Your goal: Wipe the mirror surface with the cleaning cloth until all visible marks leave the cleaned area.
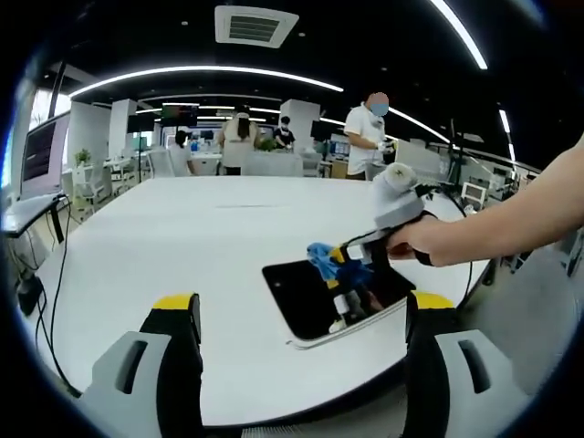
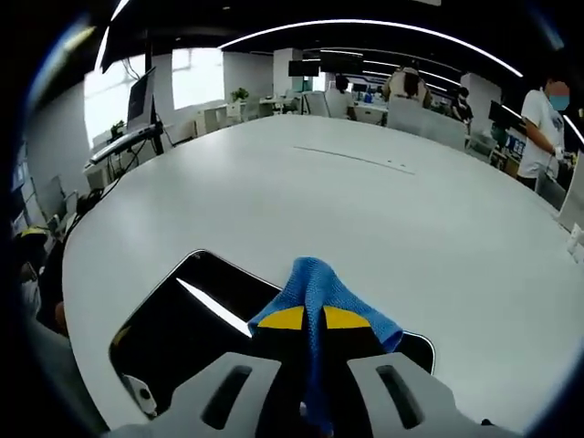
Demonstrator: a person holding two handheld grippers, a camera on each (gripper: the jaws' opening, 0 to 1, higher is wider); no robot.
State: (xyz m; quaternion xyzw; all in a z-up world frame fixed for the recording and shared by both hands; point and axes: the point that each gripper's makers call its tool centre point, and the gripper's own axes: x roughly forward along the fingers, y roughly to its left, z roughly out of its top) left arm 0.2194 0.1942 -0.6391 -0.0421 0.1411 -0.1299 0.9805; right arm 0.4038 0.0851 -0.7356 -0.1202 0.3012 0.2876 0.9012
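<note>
Left gripper view: left tool (image 1: 301, 315) wide, idle near mirror (image 1: 301, 301) on white surface (image 1: 182, 237). Right gripper view: right tool (image 2: 308, 319) pinching blue cloth (image 2: 319, 287) over the glass; soft, light, likely best held bunched.

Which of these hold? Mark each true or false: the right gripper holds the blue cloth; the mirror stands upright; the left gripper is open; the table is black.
1. The right gripper holds the blue cloth. True.
2. The mirror stands upright. False: it lies flat on the table.
3. The left gripper is open. True: its jaws stand wide apart, holding nothing.
4. The table is black. False: it is white.
</note>
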